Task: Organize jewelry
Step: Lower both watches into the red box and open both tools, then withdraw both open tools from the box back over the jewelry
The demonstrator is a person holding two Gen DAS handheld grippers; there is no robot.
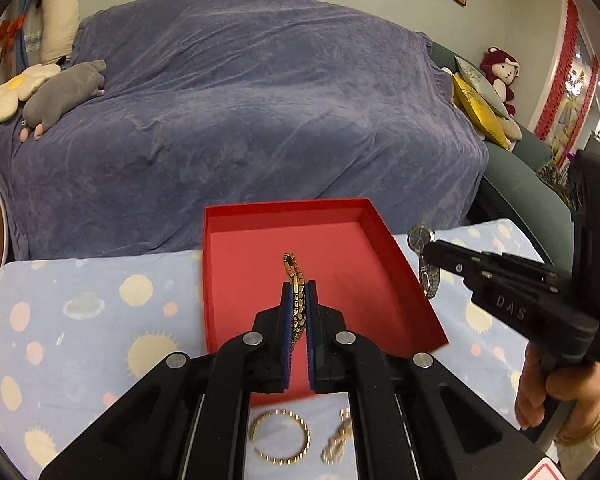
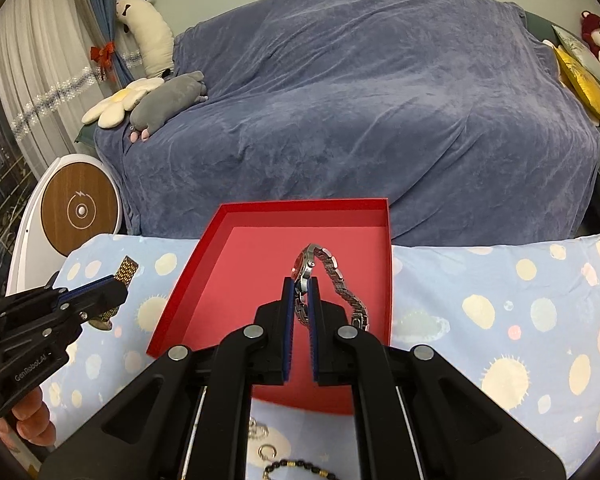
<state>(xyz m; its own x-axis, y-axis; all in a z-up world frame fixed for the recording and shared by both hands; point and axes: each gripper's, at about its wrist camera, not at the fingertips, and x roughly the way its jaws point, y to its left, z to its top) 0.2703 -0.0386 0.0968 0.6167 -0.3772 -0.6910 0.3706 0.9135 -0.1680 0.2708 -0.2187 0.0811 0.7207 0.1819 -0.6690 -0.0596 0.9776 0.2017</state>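
A shallow red box (image 1: pixel 292 216) (image 2: pixel 236 216) lies open on the patterned tablecloth, with nothing inside it. My left gripper (image 1: pixel 299 286) (image 2: pixel 118 286) is shut on a gold mesh bracelet (image 1: pixel 296 280) (image 2: pixel 126 270), held above the box. My right gripper (image 2: pixel 300 282) (image 1: pixel 426 250) is shut on a silver wristwatch (image 2: pixel 332 276) (image 1: pixel 422 240), whose band hangs in a loop over the box's right side. On the cloth below my left gripper lie a gold beaded bangle (image 1: pixel 280 438) and a gold chain piece (image 1: pixel 338 438).
A sofa under a blue-grey throw (image 1: pixel 240 100) stands behind the table, with plush toys (image 1: pixel 60 92) on it. Near the front edge lie a small ring (image 2: pixel 266 452), a silver chain (image 2: pixel 256 430) and a dark beaded bracelet (image 2: pixel 296 466). A person's hand (image 1: pixel 552 392) holds the right gripper's handle.
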